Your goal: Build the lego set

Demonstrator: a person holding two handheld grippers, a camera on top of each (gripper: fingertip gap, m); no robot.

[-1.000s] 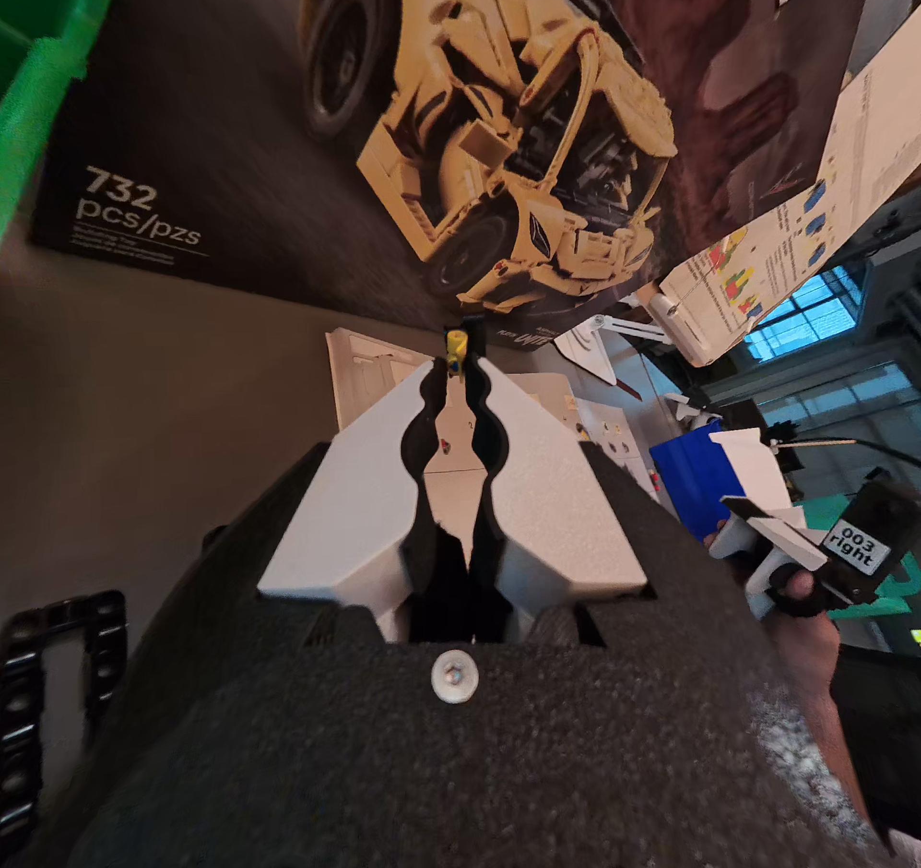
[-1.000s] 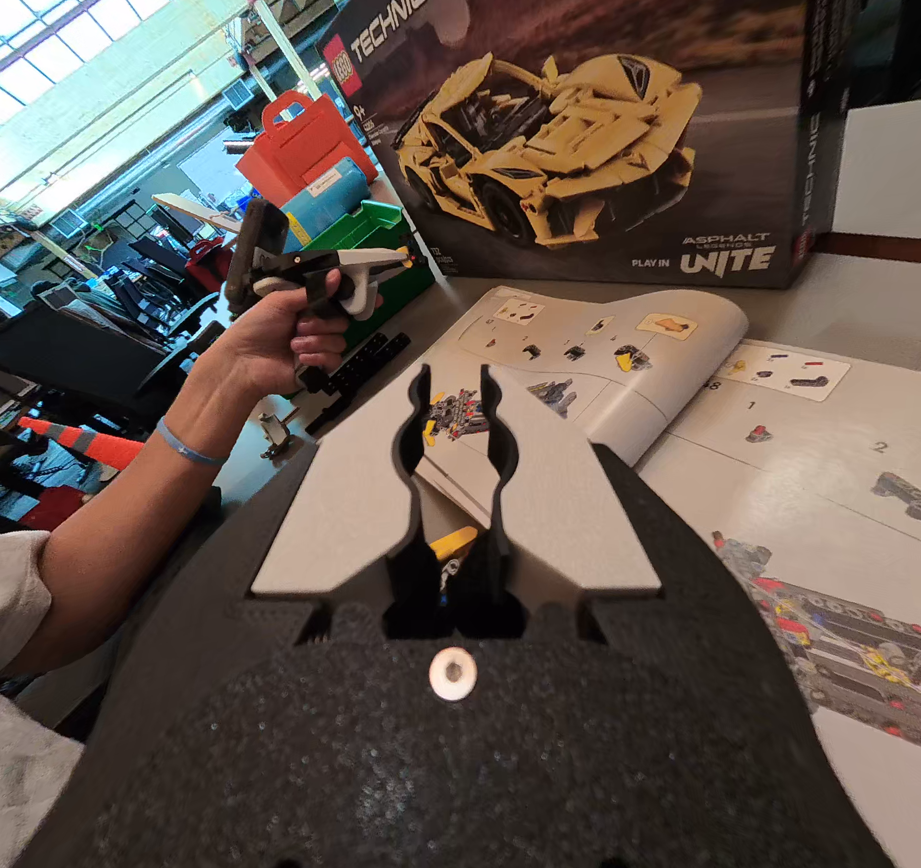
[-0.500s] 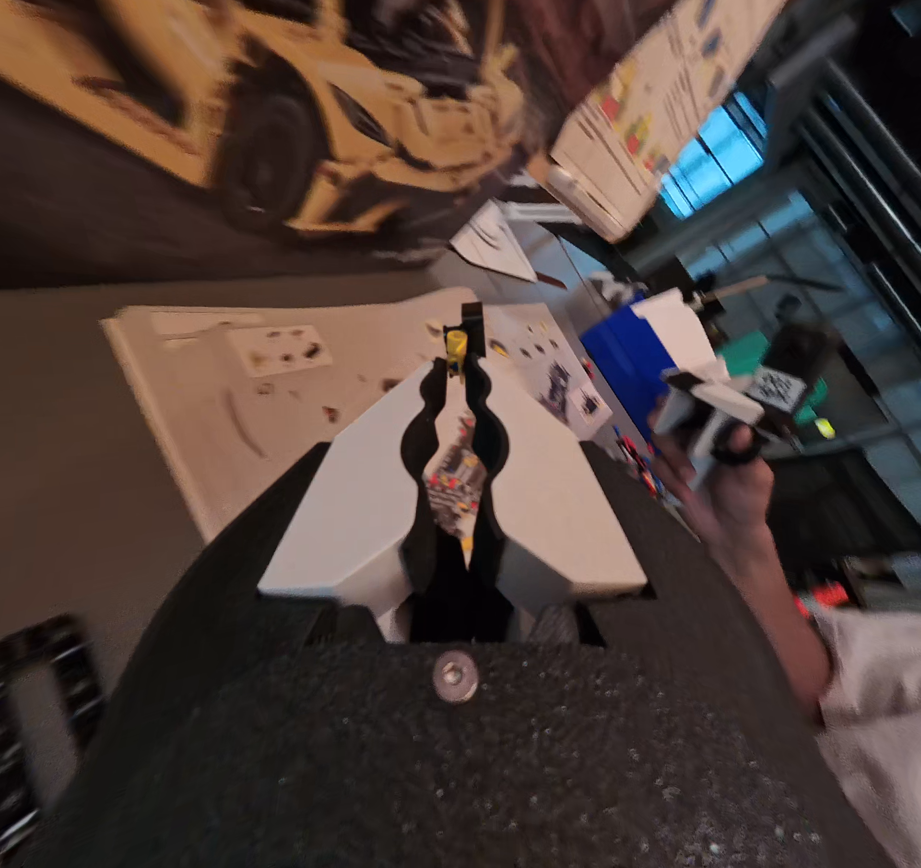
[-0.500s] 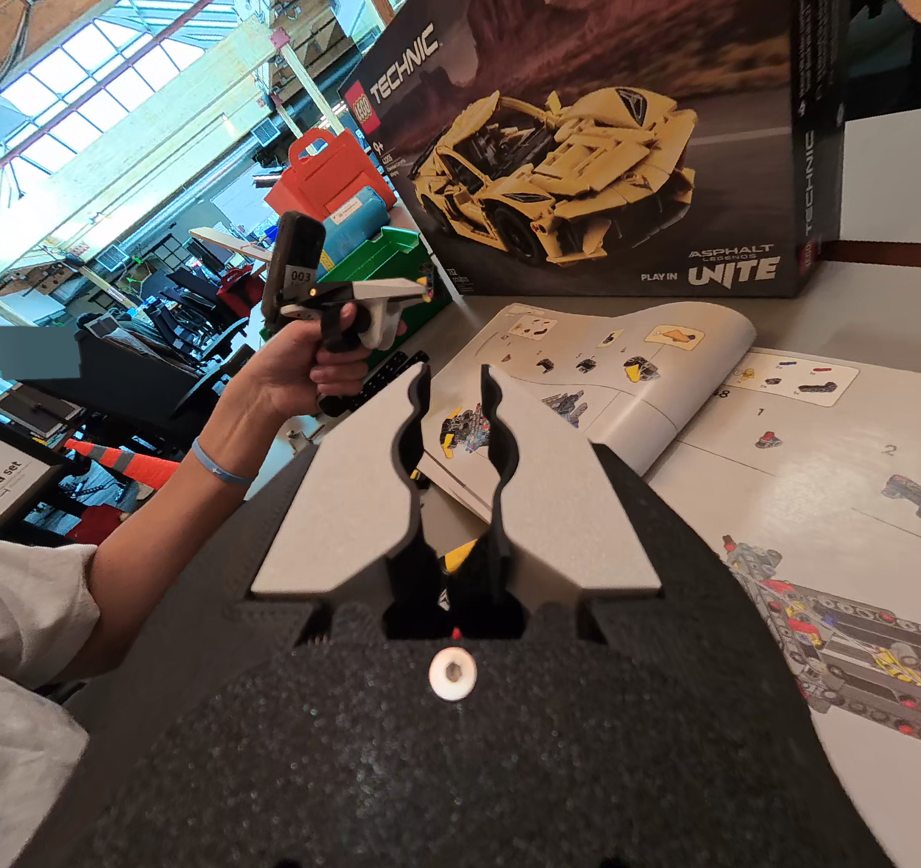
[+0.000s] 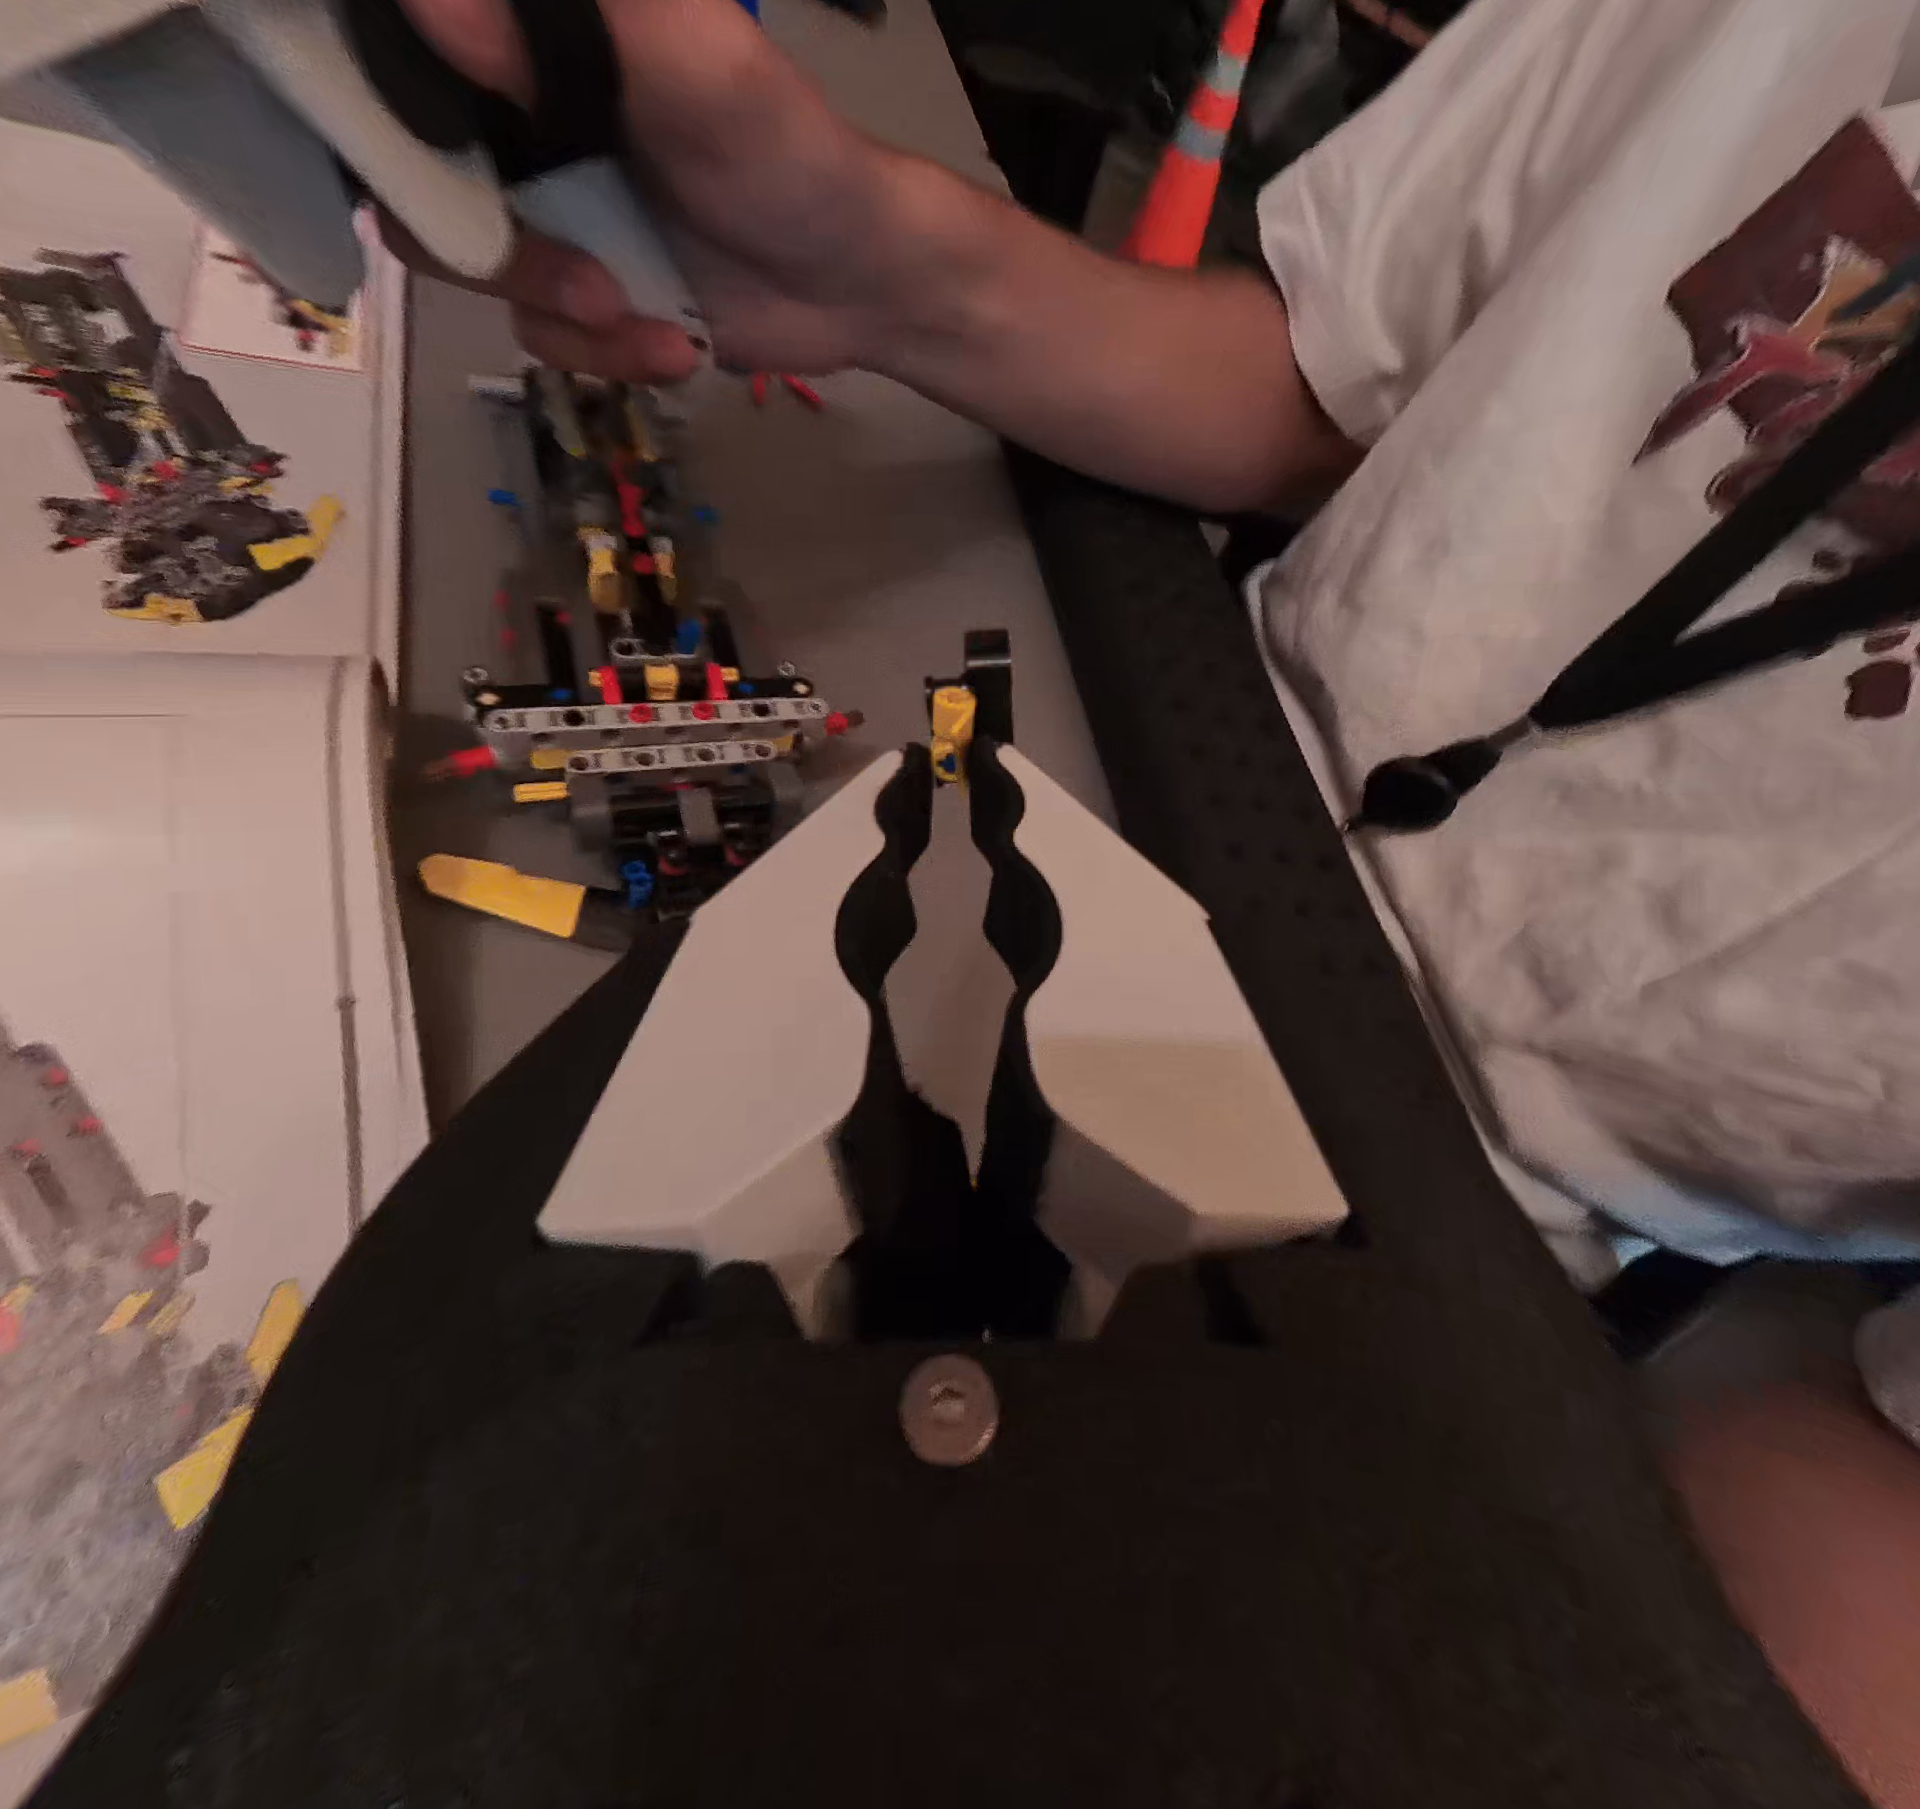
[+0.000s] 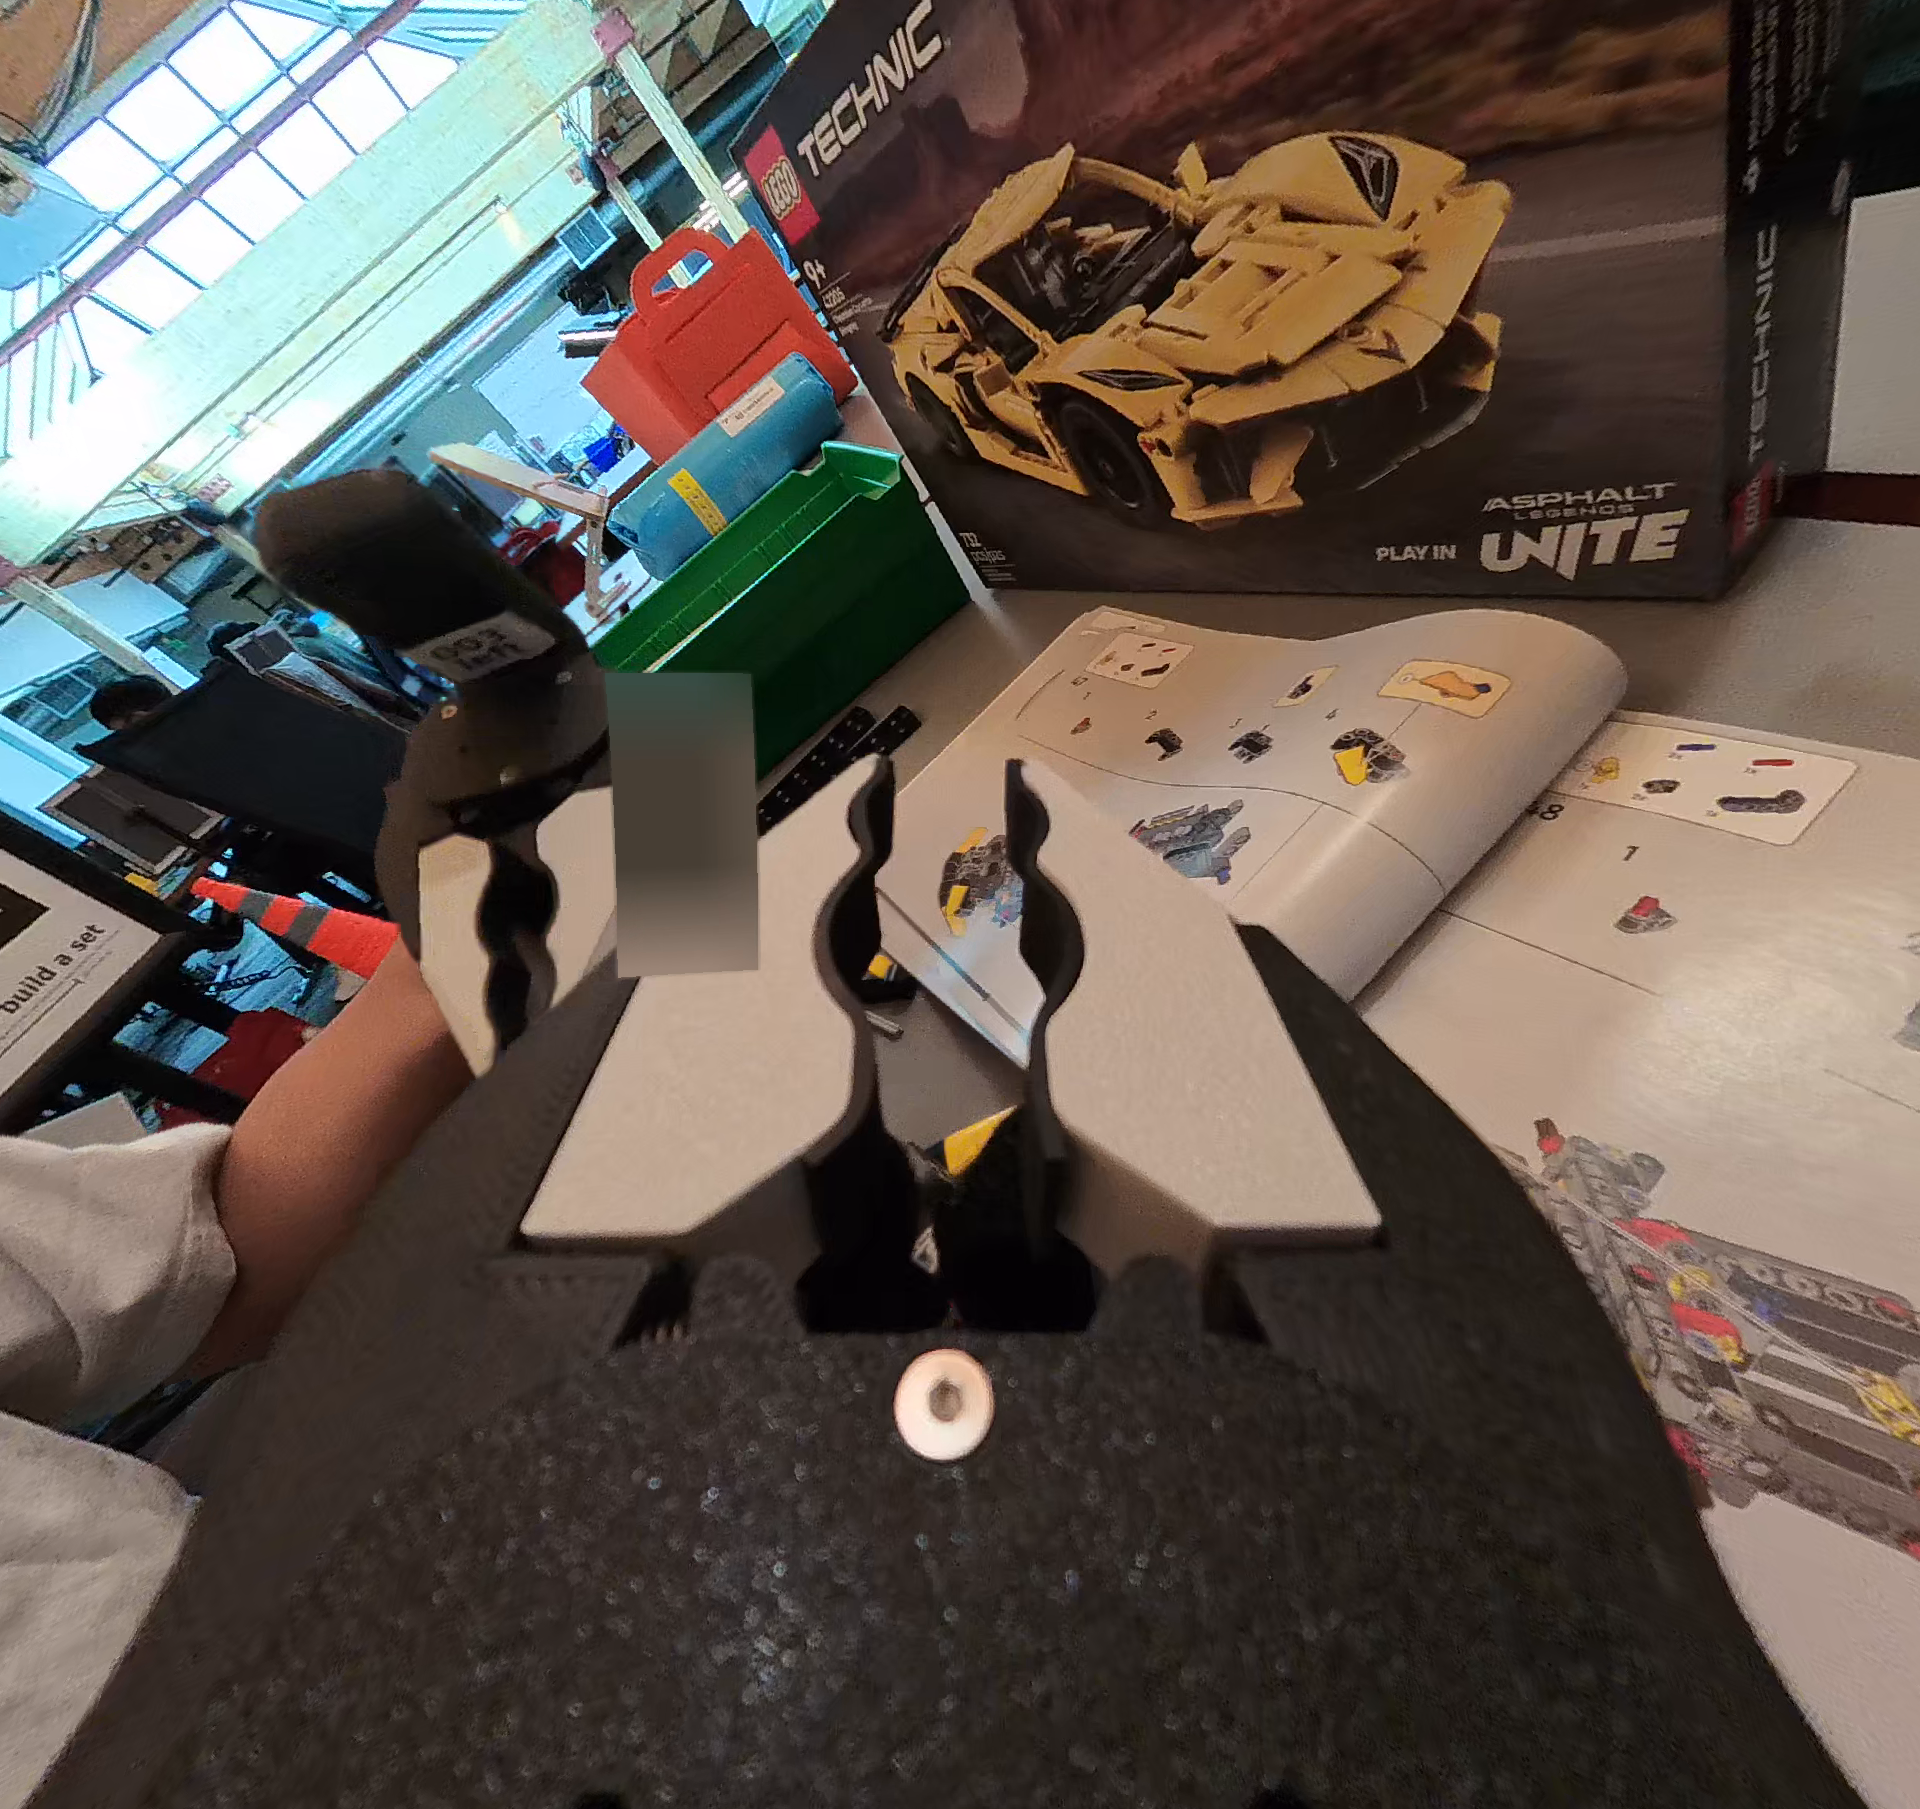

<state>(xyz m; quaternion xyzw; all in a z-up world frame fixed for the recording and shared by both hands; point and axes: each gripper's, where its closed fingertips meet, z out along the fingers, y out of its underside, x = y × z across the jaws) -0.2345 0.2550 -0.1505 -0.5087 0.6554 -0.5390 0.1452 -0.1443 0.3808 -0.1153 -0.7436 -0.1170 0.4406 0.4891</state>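
Grey tabletop [image 5: 883, 554] carries an open instruction booklet [image 6: 1299, 803], with the set's box [image 6: 1351, 253] upright behind it and a green bin [image 6: 790, 575] to the box's left. Left gripper [image 5: 948, 762] is clenched on a small yellow-and-black piece [image 5: 951, 715] at its tips, just right of the part-built chassis [image 5: 655, 720] lying beside the booklet. Right gripper [image 6: 948, 783] is held above the booklet with its fingers apart and nothing between the tips.

Right tool [image 5: 208, 97] blurred, cut off
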